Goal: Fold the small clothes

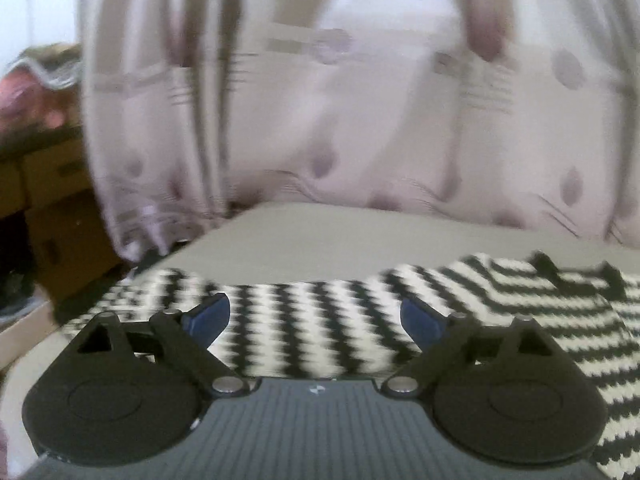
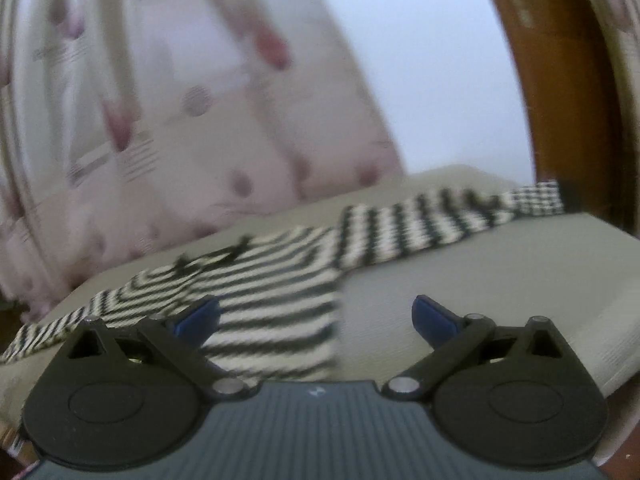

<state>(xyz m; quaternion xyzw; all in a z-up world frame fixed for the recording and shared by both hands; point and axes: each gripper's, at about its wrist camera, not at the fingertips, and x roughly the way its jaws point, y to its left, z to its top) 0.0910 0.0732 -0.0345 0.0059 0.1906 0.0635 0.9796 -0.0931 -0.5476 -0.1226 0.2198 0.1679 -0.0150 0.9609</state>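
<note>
sweater: (image 1: 320, 320) black-and-white striped knit, spread flat on the beige bed (image 1: 304, 240), not folded yet by the look of it
long axis: runs side to side across both views, sleeve to sleeve; neckline with dark trim toward the far edge by the curtain (image 1: 280, 120)
left tongs: (image 1: 316, 316) released, blue pads wide apart, nothing pinched; stripes right under and ahead, between the pads
right tongs: (image 2: 316, 316) released too, nothing gripped; straddling the sweater's side edge, left pad over stripes, right pad over bare bed
right sleeve: (image 2: 440, 224) stretched away up and to the right of the right tongs, cuff near the wooden frame (image 2: 560, 100), well apart from the pads
left sleeve: reaching out left of the left tongs toward the bed corner, boxes (image 1: 52, 200) beyond; tip too blurry to place
which is nearer: left tongs sit squarely over the body; right tongs nearer the side seam and the long sleeve
guess at next move: probably a sleeve or side edge folded inward across the body, so a reach out along that side-to-side axis
watch out: heavy blur in both views, exact hem position hard to call
</note>
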